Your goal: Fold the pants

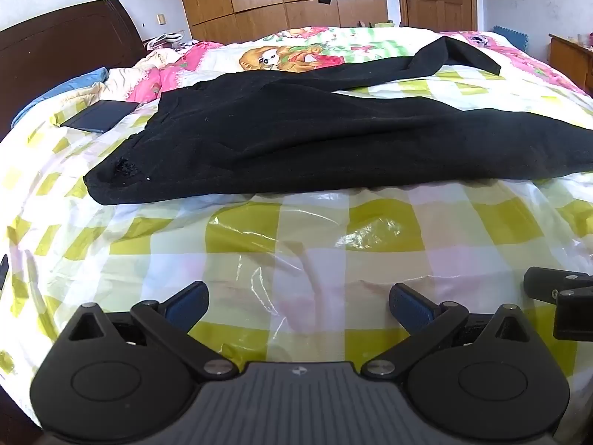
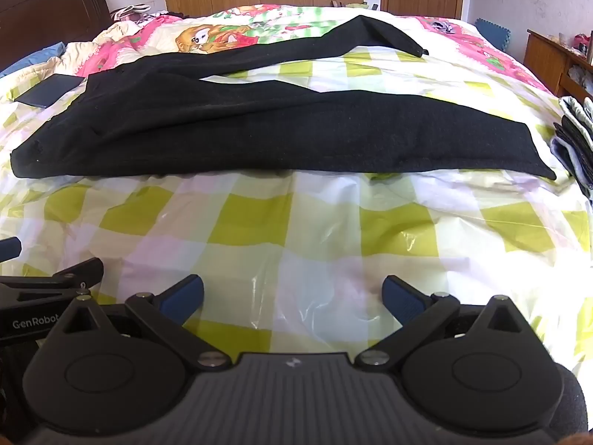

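Black pants (image 1: pixel 296 129) lie spread on the bed (image 1: pixel 259 237), on a shiny yellow/white check plastic sheet (image 2: pixel 259 230). Waistband end sits to the left, w/ two legs running right. Near leg lies flat along the front; its hem (image 2: pixel 533 152) ends close to a stack of folded clothes (image 2: pixel 578 141) at the right bed edge. Far leg splays away toward the back, and its cuff (image 1: pixel 478 55) is doubled over on the cartoon-print quilt (image 1: pixel 296 52). So the legs form a V, not aligned.

Left gripper (image 1: pixel 298 306) & right gripper (image 2: pixel 292 298) both hover low over bare sheet at the near side of the bed, side by side, well short of the fabric. Both jaws stand wide open, nothing held, blue pads facing in.

Step in hand, as I judge it: the very start, approach before the first grasp. No fold made yet.

Next move prob calls for stacking the legs: reach over the near leg, pinch the far leg at cuff & nr the crotch/waist, then bring it across onto the near leg so the edges match. Alt: lift the near leg onto the far one. Either way, one gripper per end, kept taut so the cloth doesn't bunch.

Watch-outs: plastic sheet looks slick and may get pinched w/ the fabric; the dark flat notebook-like item (image 1: pixel 100 115) lies just beside the waistband's far left corner, clear of the fold path.
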{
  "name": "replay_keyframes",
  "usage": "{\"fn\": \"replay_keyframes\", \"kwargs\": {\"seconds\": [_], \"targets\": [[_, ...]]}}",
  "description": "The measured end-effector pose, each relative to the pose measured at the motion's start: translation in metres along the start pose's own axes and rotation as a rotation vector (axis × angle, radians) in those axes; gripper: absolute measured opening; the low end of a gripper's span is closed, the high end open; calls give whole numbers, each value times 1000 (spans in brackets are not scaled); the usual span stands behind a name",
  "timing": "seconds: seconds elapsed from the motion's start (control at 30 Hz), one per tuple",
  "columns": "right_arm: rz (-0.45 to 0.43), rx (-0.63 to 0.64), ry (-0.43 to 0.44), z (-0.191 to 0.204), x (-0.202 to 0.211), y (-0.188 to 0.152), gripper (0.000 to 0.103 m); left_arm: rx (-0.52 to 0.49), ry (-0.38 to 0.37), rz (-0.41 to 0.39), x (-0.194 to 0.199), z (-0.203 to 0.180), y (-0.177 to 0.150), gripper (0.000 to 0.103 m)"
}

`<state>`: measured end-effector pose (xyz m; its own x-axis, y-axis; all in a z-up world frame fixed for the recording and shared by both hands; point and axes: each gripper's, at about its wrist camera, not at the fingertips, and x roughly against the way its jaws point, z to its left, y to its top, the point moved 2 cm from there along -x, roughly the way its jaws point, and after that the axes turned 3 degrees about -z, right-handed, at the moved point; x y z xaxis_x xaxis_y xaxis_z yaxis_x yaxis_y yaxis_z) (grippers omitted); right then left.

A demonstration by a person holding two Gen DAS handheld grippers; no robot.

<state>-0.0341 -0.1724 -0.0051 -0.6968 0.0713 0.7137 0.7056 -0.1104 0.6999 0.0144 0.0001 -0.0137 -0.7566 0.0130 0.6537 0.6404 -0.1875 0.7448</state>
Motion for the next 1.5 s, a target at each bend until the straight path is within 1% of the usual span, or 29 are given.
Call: {"fn": "replay_keyframes", "kwargs": {"seconds": [0.17, 0.3, 0.33, 0.4, 0.5, 0.57, 0.73, 0.83, 0.9, 1.0, 1.1, 1.2, 1.27, 1.33, 1.5], "targets": [[-1, -2, 4, 0, 0, 0, 102, -4, 12, 10, 1, -1, -1, 103], [0, -7, 5, 1, -2, 0, 102, -21, 36, 43, 6, -5, -4, 103], [1, -9, 7, 1, -3, 0, 102, -28, 30, 56, 1, -1, -7, 103], [1, -12, 10, 0, -2, 0, 102, -50, 49, 67, 5, -1, -10, 103], [3, -14, 15, -1, -2, 1, 102, -61, 61, 52, 13, -1, -13, 103], [3, -15, 17, -2, -1, 1, 102, -61, 60, 44, 22, 8, -14, 103], [-1, -20, 14, -2, -1, 1, 102, -75, 81, 76, 34, 13, -20, 103], [-2, -19, 13, -2, 0, 1, 102, -69, 82, 46, 47, 17, -22, 103], [-3, -18, 13, -1, 0, 1, 102, -59, 72, 49, 53, 20, -24, 103], [-5, -19, 14, -1, 0, 2, 102, -60, 89, 56, 60, 23, -28, 103], [-7, -21, 16, -2, 1, 2, 102, -44, 99, 28, 70, 26, -30, 103], [-7, -22, 20, -1, 1, 3, 102, -33, 97, 21, 77, 28, -31, 103], [-8, -22, 23, -1, 1, 3, 102, -45, 99, -9, 86, 26, -32, 103], [-7, -21, 24, -1, 1, 3, 102, -67, 117, -35, 92, 23, -32, 103], [-9, -25, 28, -2, 1, 3, 102, -68, 113, -36, 99, 24, -34, 103]]}}
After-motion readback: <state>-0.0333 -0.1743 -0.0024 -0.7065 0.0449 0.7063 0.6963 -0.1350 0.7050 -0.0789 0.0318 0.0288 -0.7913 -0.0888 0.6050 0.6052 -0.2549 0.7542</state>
